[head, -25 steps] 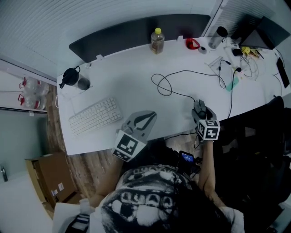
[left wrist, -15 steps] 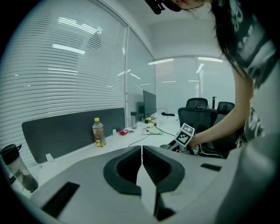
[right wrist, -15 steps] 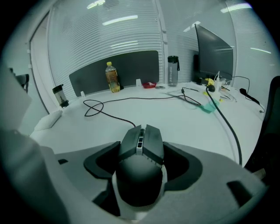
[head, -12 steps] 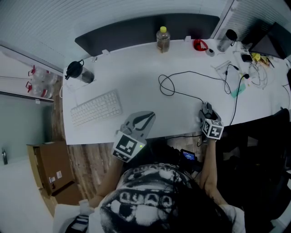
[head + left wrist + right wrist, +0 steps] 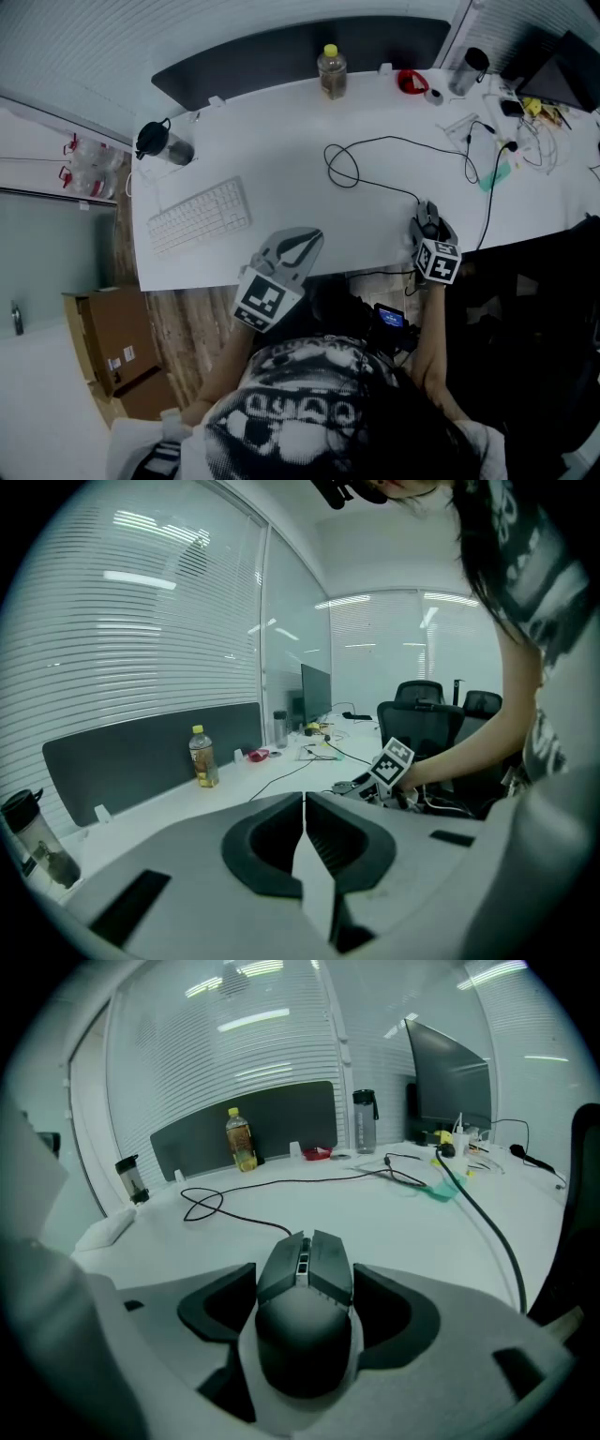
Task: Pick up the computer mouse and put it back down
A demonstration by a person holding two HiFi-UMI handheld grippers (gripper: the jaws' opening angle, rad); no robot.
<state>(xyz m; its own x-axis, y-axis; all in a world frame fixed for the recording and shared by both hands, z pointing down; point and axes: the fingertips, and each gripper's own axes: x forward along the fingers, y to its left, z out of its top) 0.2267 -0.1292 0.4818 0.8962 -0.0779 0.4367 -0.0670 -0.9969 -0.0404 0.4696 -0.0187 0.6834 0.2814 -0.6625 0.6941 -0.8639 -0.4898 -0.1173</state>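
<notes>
The mouse (image 5: 305, 1321) is near the front edge of the desk (image 5: 281, 155), toward its right end. The right gripper (image 5: 427, 225) has its jaws pinched in on both flanks of it, though I can't tell if it's lifted or resting on the surface. To me it looks like a light, rigid plastic shell with slick curved sides, so the mid-body waist seems the spot to squeeze, and the cable (image 5: 234, 1215) trailing toward the back edge will probably tug a bit. The left gripper (image 5: 303, 803) hangs off the front edge, jaws pressed together with nothing in them.

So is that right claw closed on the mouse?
Shut: the right gripper has both jaws pressed against the sides of the computer mouse.
</notes>
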